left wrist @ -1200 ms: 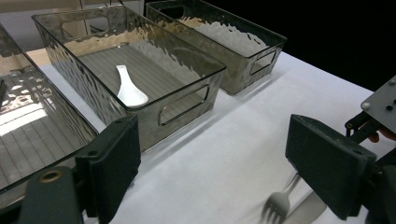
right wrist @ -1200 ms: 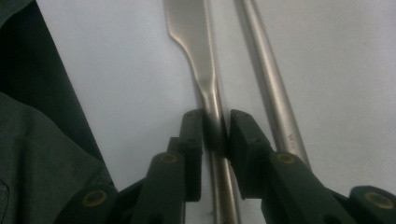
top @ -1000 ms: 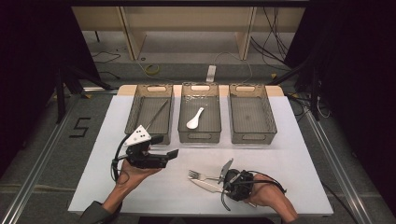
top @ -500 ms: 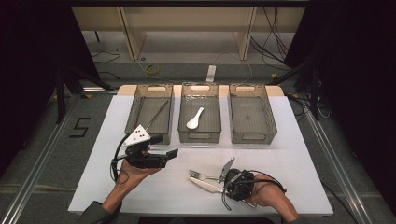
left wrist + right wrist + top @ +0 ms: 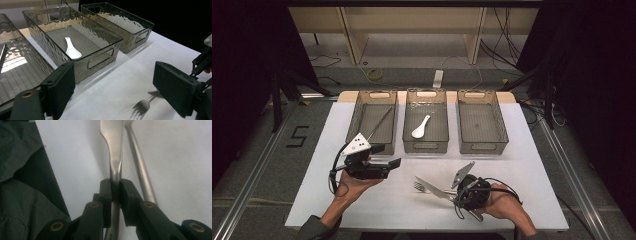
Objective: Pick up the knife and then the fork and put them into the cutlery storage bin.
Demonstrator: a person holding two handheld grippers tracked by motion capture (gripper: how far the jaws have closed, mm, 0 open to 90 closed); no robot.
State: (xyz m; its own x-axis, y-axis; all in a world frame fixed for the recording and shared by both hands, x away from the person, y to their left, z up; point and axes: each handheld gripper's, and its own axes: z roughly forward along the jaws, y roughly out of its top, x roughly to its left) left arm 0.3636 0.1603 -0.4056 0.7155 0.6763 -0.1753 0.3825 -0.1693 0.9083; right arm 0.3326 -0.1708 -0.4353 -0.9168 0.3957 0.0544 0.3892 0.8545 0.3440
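Best lifted straight, right gripper point(image 5: 115, 188) clamped on knife point(image 5: 434, 188), clear of fork point(image 5: 143, 105); left gripper point(image 5: 120, 87) agape.

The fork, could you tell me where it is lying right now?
In the high view the fork lies on the white table near the front edge, beside the knife held in the right tongs, in front of the middle bin.
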